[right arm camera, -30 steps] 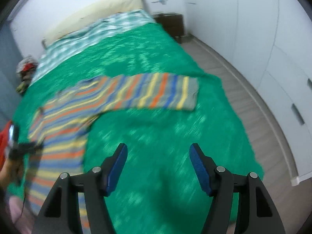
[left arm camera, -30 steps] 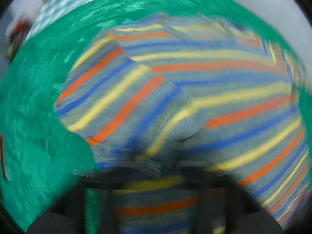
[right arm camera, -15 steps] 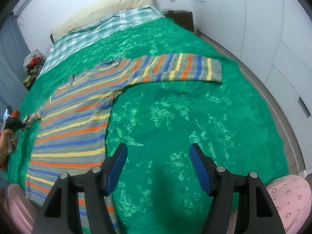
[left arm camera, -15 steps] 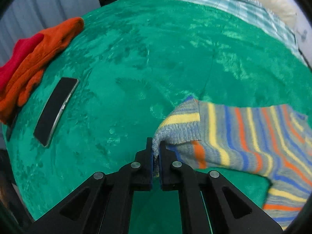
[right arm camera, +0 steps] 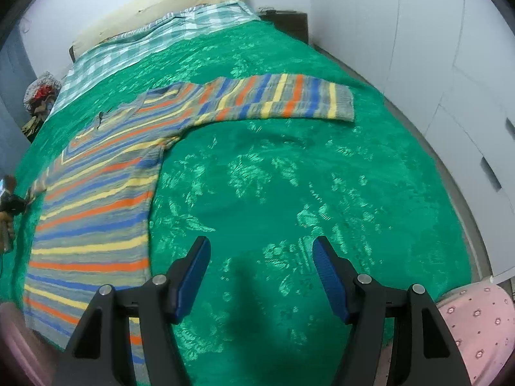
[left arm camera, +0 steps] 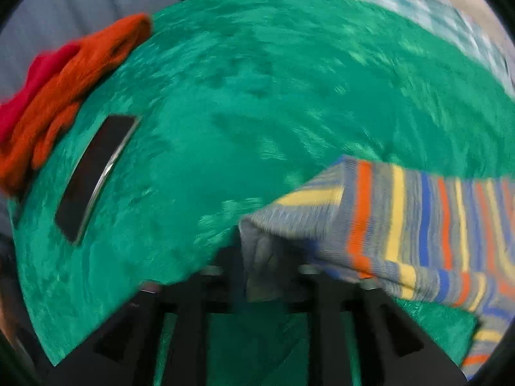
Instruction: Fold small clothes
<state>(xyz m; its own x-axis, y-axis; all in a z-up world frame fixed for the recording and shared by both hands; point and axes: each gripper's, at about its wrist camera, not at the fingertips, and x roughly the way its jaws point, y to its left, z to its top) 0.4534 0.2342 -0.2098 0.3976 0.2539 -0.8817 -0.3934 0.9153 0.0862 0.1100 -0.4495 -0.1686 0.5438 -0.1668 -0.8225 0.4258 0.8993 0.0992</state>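
A striped sweater (right arm camera: pixel 106 193) in grey, blue, orange and yellow lies flat on the green bedspread (right arm camera: pixel 289 193), one sleeve (right arm camera: pixel 283 99) stretched to the right. In the left wrist view the other sleeve's cuff (left arm camera: pixel 267 257) lies between the fingers of my left gripper (left arm camera: pixel 260 270); the view is blurred and the jaws look parted around the cuff. The left gripper also shows small at the left edge of the right wrist view (right arm camera: pixel 13 202). My right gripper (right arm camera: pixel 260 273) is open and empty, above bare bedspread to the right of the sweater's body.
A black phone (left arm camera: pixel 93 173) and an orange-red garment (left arm camera: pixel 61 93) lie on the bedspread left of the left gripper. A checked sheet (right arm camera: pixel 154 38) and pillow (right arm camera: pixel 154 3) are at the bed's head. White wardrobe doors (right arm camera: pixel 450 64) stand right. Pink patterned cloth (right arm camera: pixel 479 325) shows at bottom right.
My left gripper has pulled the sleeve cuff out to the left of the sweater's body; its fingers, shut on the cuff half a second ago, now look parted. The right gripper stays open.
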